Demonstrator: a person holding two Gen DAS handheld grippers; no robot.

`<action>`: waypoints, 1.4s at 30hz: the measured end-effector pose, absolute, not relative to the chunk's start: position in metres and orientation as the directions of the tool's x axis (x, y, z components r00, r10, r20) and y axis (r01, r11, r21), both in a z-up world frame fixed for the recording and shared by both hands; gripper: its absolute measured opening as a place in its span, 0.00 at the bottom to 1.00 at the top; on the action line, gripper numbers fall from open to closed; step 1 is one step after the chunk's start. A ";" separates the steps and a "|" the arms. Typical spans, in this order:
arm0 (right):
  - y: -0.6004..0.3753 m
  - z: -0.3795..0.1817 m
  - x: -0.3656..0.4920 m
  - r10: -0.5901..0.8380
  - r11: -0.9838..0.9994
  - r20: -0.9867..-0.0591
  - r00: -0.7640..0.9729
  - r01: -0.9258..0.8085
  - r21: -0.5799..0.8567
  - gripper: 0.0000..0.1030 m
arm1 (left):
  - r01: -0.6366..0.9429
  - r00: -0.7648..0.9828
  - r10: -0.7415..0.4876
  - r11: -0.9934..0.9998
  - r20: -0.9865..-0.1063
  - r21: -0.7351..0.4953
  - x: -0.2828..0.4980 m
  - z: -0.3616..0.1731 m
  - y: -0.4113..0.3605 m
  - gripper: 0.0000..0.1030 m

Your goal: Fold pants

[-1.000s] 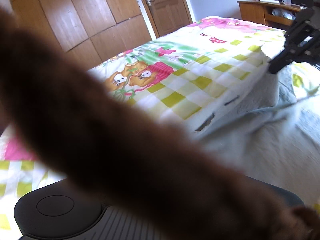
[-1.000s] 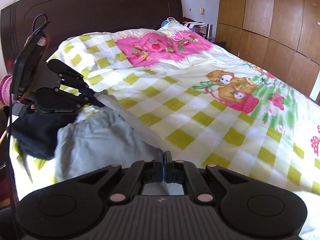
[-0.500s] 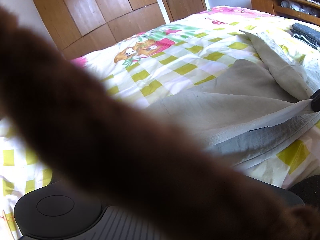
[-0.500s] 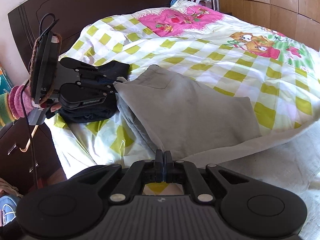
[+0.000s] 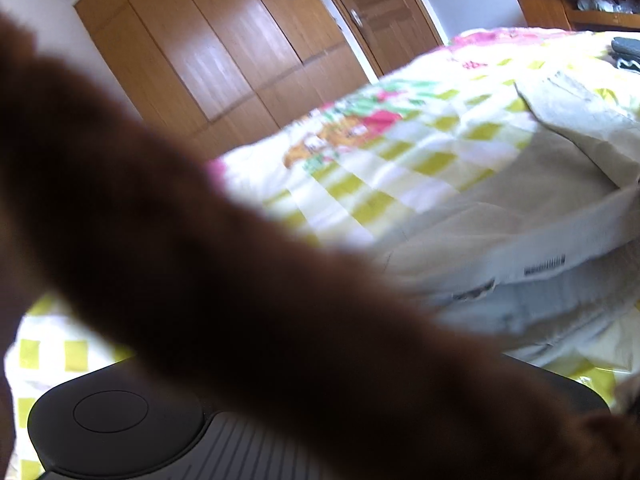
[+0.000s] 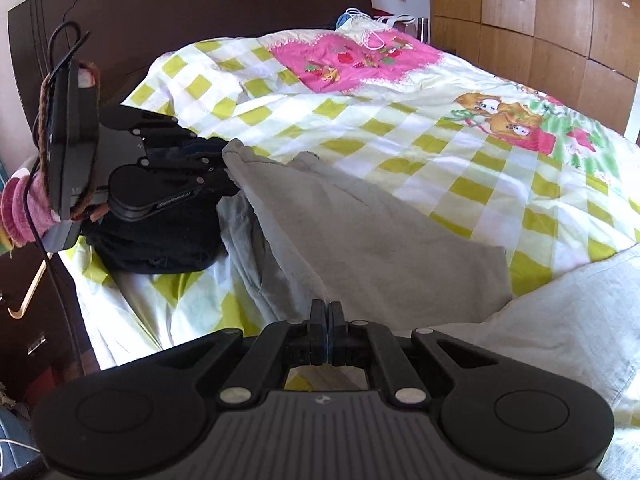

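The grey-beige pants (image 6: 360,232) lie folded over on the checked quilt (image 6: 400,120), with a paler sunlit part (image 6: 560,320) at the right. My right gripper (image 6: 328,332) is shut on the near edge of the pants. In the right wrist view, my left gripper (image 6: 229,178) is at the left, its fingers closed on the far corner of the pants. In the left wrist view the pants (image 5: 520,232) show at the right. A blurred brown cord (image 5: 200,280) hides the left gripper's own fingers there.
A dark folded garment (image 6: 160,248) sits under the left gripper near the bed's edge. The dark headboard (image 6: 200,20) is behind, and a wooden wardrobe (image 6: 540,20) stands beyond the bed. A wooden desk (image 5: 580,8) stands past the foot of the bed.
The pants, held up and stretched one second ago, have come down folded onto the quilt. Both grippers keep their hold, and the right one has drawn nearer to the left.
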State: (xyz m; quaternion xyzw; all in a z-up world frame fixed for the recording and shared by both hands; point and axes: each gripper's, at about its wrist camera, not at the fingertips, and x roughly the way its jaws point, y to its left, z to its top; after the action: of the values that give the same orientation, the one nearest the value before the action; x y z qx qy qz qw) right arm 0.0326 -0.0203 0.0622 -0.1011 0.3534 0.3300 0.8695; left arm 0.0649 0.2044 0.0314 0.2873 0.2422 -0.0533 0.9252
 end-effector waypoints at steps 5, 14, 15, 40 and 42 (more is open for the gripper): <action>0.011 0.017 0.039 0.446 0.754 -0.785 0.430 -0.653 0.071 0.21 | 0.316 0.754 0.095 0.815 -0.650 0.485 0.065 -0.020 0.210 0.11; -0.039 0.052 0.039 0.482 0.784 -0.744 0.463 -0.607 0.131 0.24 | 0.263 0.792 0.027 0.887 -0.610 0.381 0.034 0.032 0.196 0.15; -0.051 0.059 0.044 0.478 0.795 -0.741 0.471 -0.591 0.137 0.25 | 0.265 0.795 0.022 0.886 -0.606 0.381 0.034 0.038 0.188 0.16; -0.144 -0.013 0.289 0.190 -0.109 -0.921 0.341 -0.925 -0.365 0.43 | 0.393 0.474 -0.368 0.901 -0.799 -0.182 0.163 -0.003 -0.014 0.54; -0.141 -0.019 0.295 0.177 -0.153 -0.935 0.309 -0.929 -0.336 0.42 | 0.388 0.459 -0.351 0.906 -0.816 -0.171 0.167 -0.007 -0.018 0.54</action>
State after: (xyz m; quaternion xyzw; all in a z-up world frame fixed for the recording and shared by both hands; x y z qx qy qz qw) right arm 0.2952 -0.1412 -0.0191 -0.5798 0.3245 0.4904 0.5640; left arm 0.1675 -0.0185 -0.0071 0.0199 0.4729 -0.2163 0.8539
